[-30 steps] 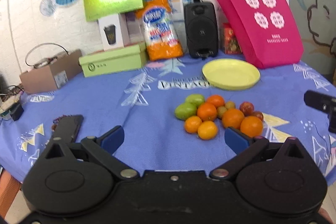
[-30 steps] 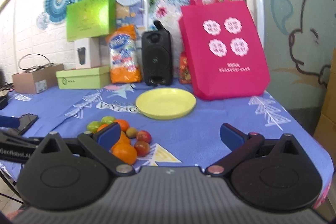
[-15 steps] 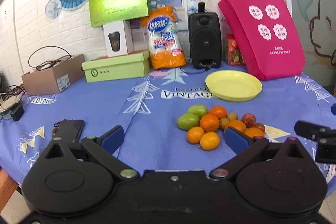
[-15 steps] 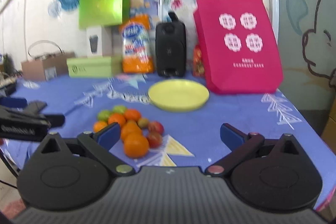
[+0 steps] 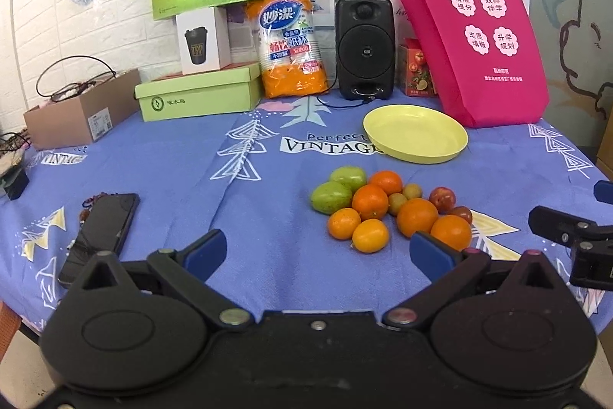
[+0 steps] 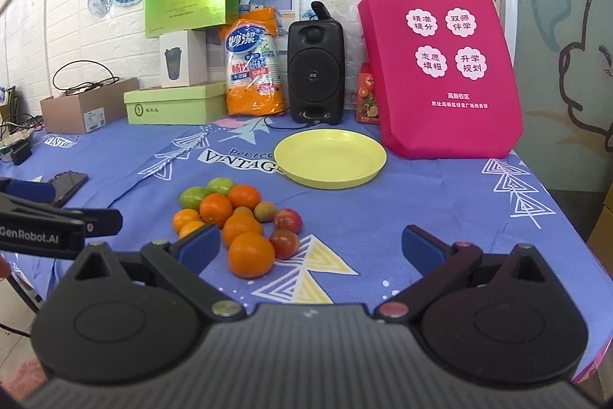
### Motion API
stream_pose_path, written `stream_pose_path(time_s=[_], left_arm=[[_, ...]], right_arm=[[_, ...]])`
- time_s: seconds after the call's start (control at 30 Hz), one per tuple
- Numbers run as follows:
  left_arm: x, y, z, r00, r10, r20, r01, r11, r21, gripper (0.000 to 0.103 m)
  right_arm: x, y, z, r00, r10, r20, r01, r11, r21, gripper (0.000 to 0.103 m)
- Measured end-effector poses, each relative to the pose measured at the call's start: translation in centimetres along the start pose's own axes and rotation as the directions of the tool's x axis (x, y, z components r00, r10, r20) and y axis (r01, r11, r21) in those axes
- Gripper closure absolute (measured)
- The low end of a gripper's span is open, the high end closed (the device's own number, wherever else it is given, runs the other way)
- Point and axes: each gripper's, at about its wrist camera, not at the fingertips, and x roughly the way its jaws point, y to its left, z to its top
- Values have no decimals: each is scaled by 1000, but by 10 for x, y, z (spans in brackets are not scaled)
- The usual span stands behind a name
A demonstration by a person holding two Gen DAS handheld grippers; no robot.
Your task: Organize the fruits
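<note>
Fruits (image 5: 387,207) lie clustered just before yellow plate (image 5: 415,138), nothing between.

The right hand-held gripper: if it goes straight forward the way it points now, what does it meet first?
Probably nothing soon. Between the open fingers of the right hand-held gripper lies bare tablecloth; the nearest orange sits left of centre. Further along stands the yellow plate, though depth is unclear.
</note>
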Motion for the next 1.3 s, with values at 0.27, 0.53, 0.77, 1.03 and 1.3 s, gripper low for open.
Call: stream_pose_path(time_s=[0.27,0.53,0.77,1.03,1.3], left_arm=[[2,-3,0,999,37,-12,-37,999,11,0],[2,-2,-2,1000,20,-16,-20,1000,6,0],[6,2,-4,999,9,-32,-9,1000,-11,0],[20,-2,-6,999,-6,-40,6,1000,16,0],[51,-8,-16,997,-64,-46,68,994,81,0]], right_arm=[[3,0,1,999,-46,-21,46,999,-6,0],[3,1,0,1000,-5,-30,5,1000,-14,0],[9,-3,-2,998,32,-57,-32,999,15,0],[19,-3,-6,996,45,-75,-44,999,4,0],[39,12,-17,989,109,-100,-120,986,-118,0]])
